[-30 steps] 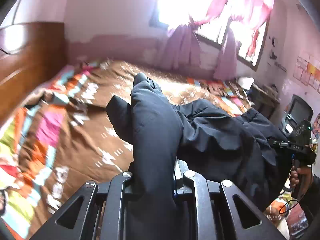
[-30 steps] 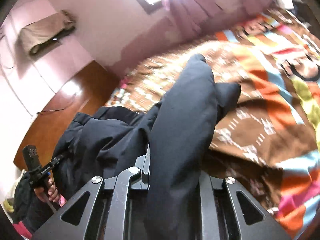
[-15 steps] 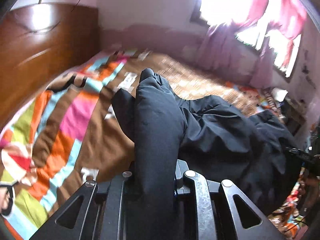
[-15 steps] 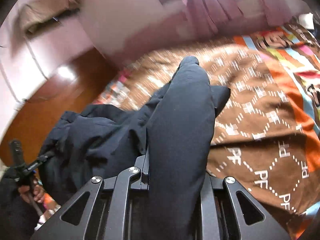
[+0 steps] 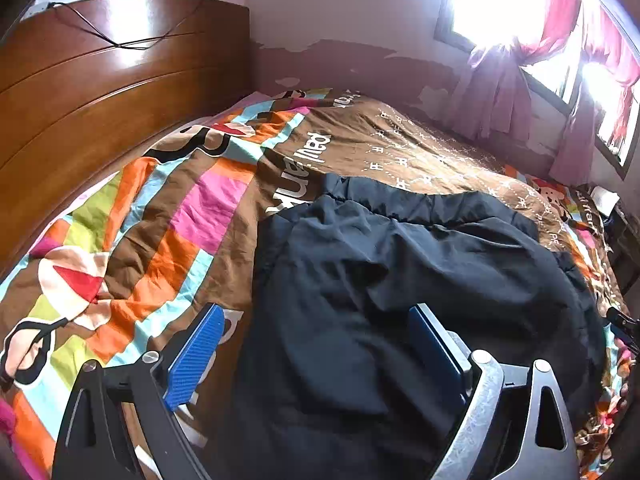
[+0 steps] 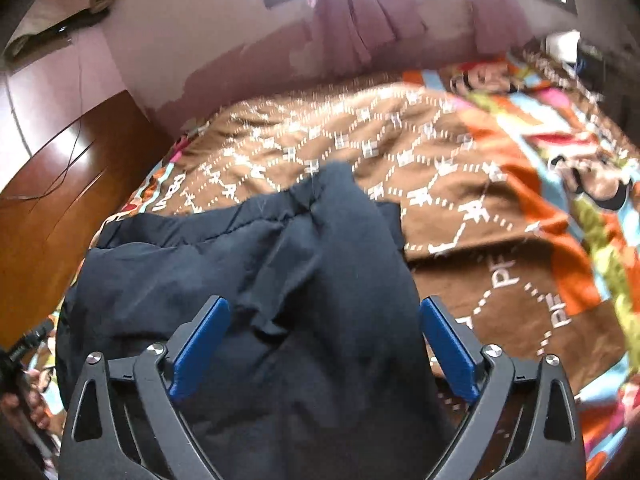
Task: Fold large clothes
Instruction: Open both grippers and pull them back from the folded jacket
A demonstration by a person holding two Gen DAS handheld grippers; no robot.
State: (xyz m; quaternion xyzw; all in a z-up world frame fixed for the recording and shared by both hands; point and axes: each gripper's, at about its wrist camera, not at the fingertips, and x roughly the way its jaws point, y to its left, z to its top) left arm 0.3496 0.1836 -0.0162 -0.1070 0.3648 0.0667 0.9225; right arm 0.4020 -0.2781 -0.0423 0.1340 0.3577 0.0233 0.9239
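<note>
**Dark garment laid on the bed, both grippers spread wide**

Left wrist view: the left gripper (image 5: 316, 354) is seen with its blue pads (image 5: 195, 356) parted wide, and nothing is pinched between them. The dark garment (image 5: 400, 280) is spread over the bedspread (image 5: 168, 216), filling the picture from the centre out to 3 o'clock and down to 6 o'clock. Its gathered hem is turned toward 12 o'clock, facing the far wall and the window (image 5: 500, 0). The long axis is judged to run roughly from 9 to 3 o'clock, across the bed. The headboard (image 5: 100, 92) is found at 10 o'clock. The cloth appears to be laid flat so that a doubled layer can settle, though creases are visible near the middle.

Right wrist view: the right gripper (image 6: 324, 346) is likewise shown fully apart, with cloth lying between the pads (image 6: 450, 354) but not clamped. The garment's near end is bunched from the centre to 6 o'clock, with the rest trailing toward 9 o'clock, where the other hand (image 6: 24, 400) is glimpsed at the edge. A raised fold is pointed toward 12 o'clock. The bedspread's patterned area is left bare from 1 to 4 o'clock. The picture is somewhat blurred here, so finer seams cannot be made out.
</note>
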